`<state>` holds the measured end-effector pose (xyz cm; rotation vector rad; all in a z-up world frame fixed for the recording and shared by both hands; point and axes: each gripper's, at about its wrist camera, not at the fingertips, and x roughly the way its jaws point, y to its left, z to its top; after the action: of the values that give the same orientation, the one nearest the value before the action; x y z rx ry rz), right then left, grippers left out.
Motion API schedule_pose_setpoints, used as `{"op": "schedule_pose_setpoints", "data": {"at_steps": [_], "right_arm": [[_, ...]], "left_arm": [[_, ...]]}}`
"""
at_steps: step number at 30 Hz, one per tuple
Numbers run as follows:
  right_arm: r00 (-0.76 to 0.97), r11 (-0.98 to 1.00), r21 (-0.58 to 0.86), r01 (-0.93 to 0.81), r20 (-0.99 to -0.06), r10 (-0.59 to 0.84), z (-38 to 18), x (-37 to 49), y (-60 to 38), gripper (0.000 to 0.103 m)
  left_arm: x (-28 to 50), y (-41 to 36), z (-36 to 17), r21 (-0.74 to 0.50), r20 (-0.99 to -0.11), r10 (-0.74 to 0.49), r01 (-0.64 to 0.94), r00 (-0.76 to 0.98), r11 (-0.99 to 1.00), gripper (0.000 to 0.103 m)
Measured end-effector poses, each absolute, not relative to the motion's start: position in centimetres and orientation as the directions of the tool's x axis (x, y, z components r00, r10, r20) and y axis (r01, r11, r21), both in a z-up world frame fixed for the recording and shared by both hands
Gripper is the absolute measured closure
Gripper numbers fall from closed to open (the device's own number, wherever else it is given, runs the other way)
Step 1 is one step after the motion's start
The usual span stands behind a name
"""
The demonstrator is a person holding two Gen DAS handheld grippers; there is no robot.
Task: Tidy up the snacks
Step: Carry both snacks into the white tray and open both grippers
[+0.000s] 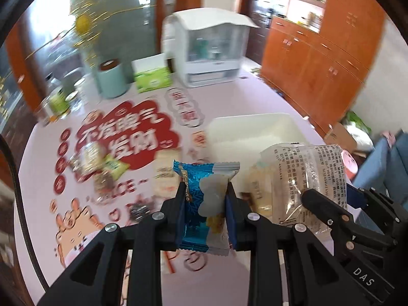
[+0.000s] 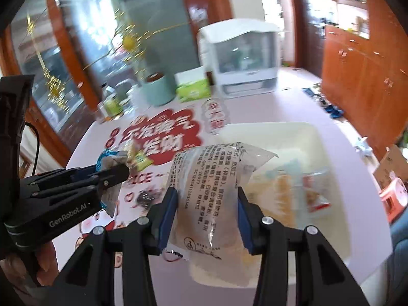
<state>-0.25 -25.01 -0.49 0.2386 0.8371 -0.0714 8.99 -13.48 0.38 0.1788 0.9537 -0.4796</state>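
Pink tabletop [image 1: 229, 94] printed with a red cartoon cloud and characters, wooden cabinets behind, everything smeared by motion blur. Farthest left of the white bin [image 1: 255, 127]: a heap of loose snacks [image 1: 99, 163], several small packets still unsorted on the red print. Closer to the bin, on its left side: left claw [image 1: 205, 199] clamped tight on a blue-and-silver wrapped snack [image 1: 201, 178], held upright off the tabletop. Just right of that, in front of the bin's near wall: right claw [image 2: 206, 204] gripping a clear plastic packet [image 2: 211, 178] with black printed text, pads pressing both sides, packet raised above the bin's near edge. Judged progress: partway through. A few packets already lying inside the bin, two more in transit, the heap left of the bin still to be cleared. Next step by the look of it: carrying both over the bin and letting go. Left wrist view: blue wrapper face-on and the heap in some detail, but the bin's interior reading only as blank white. Right wrist view: bin contents visible through blur, pale and red-marked packets [image 2: 313, 196] on its floor, plus the hand [image 2: 30, 267] under the left claw's handle at the left edge.
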Motion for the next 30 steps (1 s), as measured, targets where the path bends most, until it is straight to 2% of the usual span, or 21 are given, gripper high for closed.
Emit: {"op": "schedule_pose_setpoints", "data": {"at_steps": [12, 24, 26, 28, 30], "right_arm": [[0.694, 0.947, 0.171, 0.270, -0.716, -0.069, 0.5, -3.2, -31.8, 0.058], [0.693, 0.952, 0.149, 0.267, -0.717, -0.082, 0.6, -2.1, -33.7, 0.055], [0.680, 0.952, 0.155, 0.265, -0.730, -0.071, 0.4, -1.8, -33.8, 0.050], [0.680, 0.949, 0.160, 0.271, -0.730, -0.071, 0.3, -1.8, -34.0, 0.049], [0.690, 0.953, 0.148, 0.265, -0.719, -0.081, 0.6, -1.8, -33.9, 0.049]], "left_arm": [[9.8, -22.6, 1.1, 0.027, -0.805, -0.312, 0.556, 0.504, 0.831, 0.078], [10.8, -25.9, -0.5, 0.117, -0.813, -0.247, 0.564, 0.528, 0.818, 0.076], [10.8, -26.0, -0.7, 0.128, -0.815, -0.234, 0.559, 0.530, 0.819, 0.065], [10.7, -25.8, -0.8, 0.143, -0.814, -0.220, 0.553, 0.537, 0.821, 0.033], [10.4, -25.4, -0.7, 0.156, -0.801, -0.211, 0.536, 0.560, 0.830, 0.022]]}}
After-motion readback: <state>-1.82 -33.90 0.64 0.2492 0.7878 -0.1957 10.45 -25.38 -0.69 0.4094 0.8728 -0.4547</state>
